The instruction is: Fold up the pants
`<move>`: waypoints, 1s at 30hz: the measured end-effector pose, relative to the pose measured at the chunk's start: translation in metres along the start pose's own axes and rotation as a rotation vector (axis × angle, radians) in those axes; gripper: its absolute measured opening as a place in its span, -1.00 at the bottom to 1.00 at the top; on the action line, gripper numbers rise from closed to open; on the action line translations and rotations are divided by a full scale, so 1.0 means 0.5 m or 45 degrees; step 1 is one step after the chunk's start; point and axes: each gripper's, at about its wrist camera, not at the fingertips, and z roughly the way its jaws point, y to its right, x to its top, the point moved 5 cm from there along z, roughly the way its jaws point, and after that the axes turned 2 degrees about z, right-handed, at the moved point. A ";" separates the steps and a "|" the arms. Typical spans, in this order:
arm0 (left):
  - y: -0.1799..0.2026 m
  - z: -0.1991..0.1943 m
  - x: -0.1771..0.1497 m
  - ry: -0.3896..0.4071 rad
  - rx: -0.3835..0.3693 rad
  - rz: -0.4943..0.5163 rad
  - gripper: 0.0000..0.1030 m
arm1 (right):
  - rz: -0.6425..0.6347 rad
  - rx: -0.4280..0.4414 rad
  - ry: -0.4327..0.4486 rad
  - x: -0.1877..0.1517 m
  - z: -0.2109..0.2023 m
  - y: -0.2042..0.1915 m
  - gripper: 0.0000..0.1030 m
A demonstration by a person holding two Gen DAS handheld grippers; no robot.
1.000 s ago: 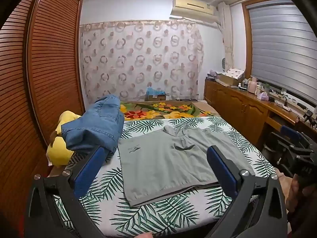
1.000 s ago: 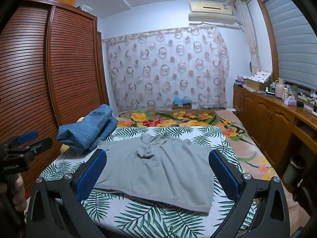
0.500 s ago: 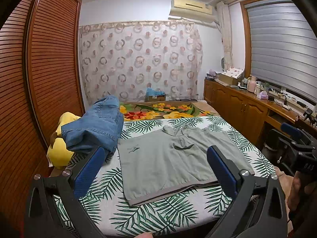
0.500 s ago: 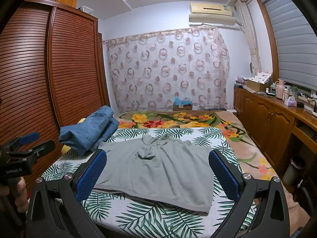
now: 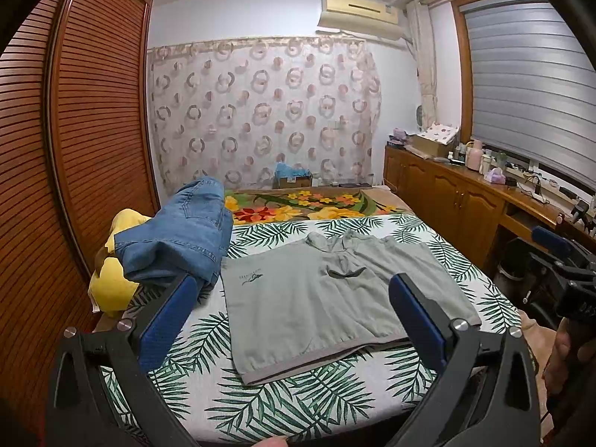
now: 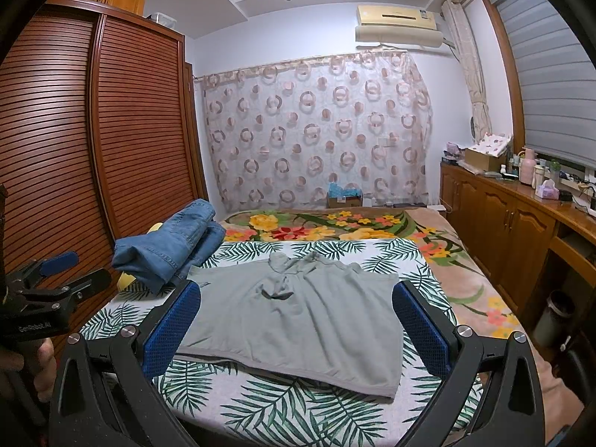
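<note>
Grey-green shorts (image 5: pixel 327 294) lie spread flat on the palm-leaf bedsheet (image 5: pixel 283 402), waistband at the far end; they also show in the right wrist view (image 6: pixel 309 316). My left gripper (image 5: pixel 294 305) is open and empty, held above the bed's near edge, short of the shorts. My right gripper (image 6: pixel 298 313) is open and empty, also held above the near edge. The right gripper shows at the right edge of the left wrist view (image 5: pixel 558 257); the left gripper shows at the left edge of the right wrist view (image 6: pixel 63 275).
Folded blue jeans (image 5: pixel 182 238) rest on a yellow pillow (image 5: pixel 111 283) at the bed's left. A floral blanket (image 5: pixel 298 205) covers the far end. A slatted wooden wardrobe (image 6: pixel 93 149) stands left, wooden cabinets (image 6: pixel 514 231) with clutter right, and a bin (image 6: pixel 555 316) on the floor.
Both grippers have drifted slightly; the view shifts a little. The shorts and jeans have not moved, and both grippers stay open.
</note>
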 end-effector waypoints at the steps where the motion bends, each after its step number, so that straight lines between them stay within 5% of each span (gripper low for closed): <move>1: 0.000 0.001 0.000 -0.001 0.001 0.004 1.00 | 0.000 0.000 -0.001 0.000 0.000 0.000 0.99; 30: 0.002 0.002 0.000 -0.003 0.005 0.011 1.00 | 0.010 0.001 0.008 -0.002 -0.002 -0.002 0.99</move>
